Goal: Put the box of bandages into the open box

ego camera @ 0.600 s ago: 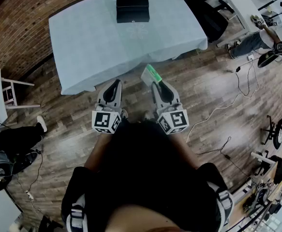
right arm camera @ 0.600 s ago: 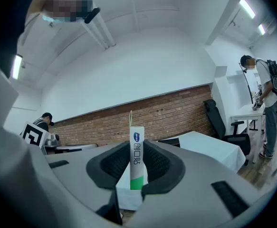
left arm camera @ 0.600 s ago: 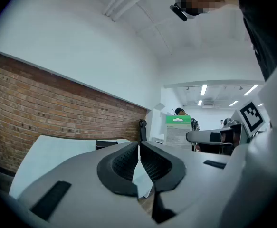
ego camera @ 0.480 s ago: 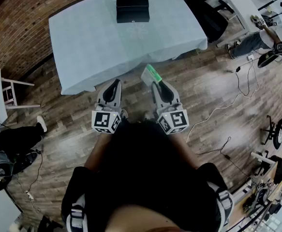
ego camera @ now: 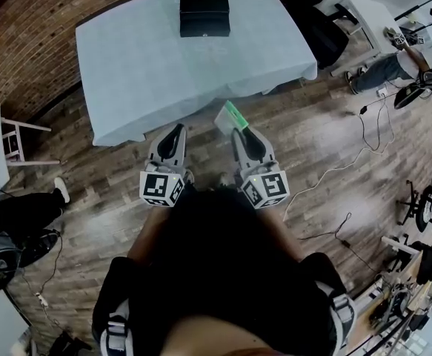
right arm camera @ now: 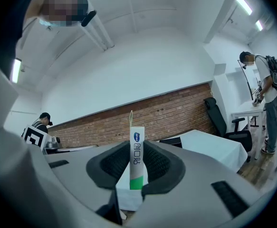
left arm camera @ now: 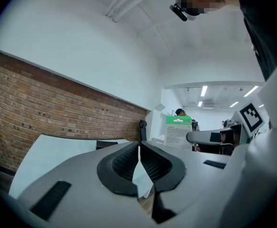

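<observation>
My right gripper (ego camera: 237, 129) is shut on the box of bandages (ego camera: 230, 114), a slim white box with a green end. In the right gripper view the bandage box (right arm camera: 137, 158) stands upright between the pads, edge toward the camera. The left gripper (ego camera: 177, 130) hangs beside it over the wooden floor; its jaws (left arm camera: 139, 148) meet with nothing between them. Across in the left gripper view the bandage box (left arm camera: 178, 129) shows its green top. The open black box (ego camera: 204, 14) sits at the far end of the table (ego camera: 134, 80), well ahead of both grippers.
The table wears a pale cloth that hangs over its near edge (ego camera: 201, 121). A white stool (ego camera: 15, 143) stands at the left. At the right are a person (ego camera: 404, 54), another table (ego camera: 364, 10), cables (ego camera: 364, 150) on the floor and office chairs (ego camera: 423, 199).
The view has shifted slightly; both grippers and the held box have edged a little toward the table. The grip on the box is unchanged.
</observation>
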Demonstrator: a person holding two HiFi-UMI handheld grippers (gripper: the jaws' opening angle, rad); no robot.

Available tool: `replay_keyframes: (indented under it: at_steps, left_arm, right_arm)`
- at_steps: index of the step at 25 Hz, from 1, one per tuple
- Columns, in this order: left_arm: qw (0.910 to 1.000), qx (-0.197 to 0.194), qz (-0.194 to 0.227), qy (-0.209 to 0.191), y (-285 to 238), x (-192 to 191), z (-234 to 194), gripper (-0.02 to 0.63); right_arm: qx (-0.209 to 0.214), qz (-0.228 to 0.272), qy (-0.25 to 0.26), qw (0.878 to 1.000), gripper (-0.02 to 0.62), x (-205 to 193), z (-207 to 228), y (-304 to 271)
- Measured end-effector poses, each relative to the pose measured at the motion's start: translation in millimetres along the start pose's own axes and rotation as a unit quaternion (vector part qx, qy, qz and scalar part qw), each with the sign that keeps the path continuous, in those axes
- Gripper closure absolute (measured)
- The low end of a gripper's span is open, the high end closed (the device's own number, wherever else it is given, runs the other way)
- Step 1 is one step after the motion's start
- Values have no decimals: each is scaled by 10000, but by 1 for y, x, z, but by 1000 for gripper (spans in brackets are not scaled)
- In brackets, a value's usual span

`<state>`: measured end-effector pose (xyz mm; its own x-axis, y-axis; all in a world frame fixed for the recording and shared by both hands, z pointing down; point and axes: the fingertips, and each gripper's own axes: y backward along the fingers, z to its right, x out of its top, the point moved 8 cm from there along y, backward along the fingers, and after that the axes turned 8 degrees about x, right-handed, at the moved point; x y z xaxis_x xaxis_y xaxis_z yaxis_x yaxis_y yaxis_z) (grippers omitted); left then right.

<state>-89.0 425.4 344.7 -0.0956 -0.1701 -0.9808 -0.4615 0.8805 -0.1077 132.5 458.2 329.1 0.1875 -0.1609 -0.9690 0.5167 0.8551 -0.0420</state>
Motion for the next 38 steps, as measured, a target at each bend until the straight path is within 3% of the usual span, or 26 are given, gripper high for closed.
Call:
replay_keyframes:
  at_steps: [26, 38]
  left_arm:
    - [9997, -221, 16, 102, 23, 2, -78, 566]
    - [9999, -161, -42, 44, -30, 5, -69, 566]
  right_arm:
    - [-373, 12, 133, 9992, 494, -16, -59, -51]
    - [-300, 40, -5, 9995, 494, -12, -8, -78]
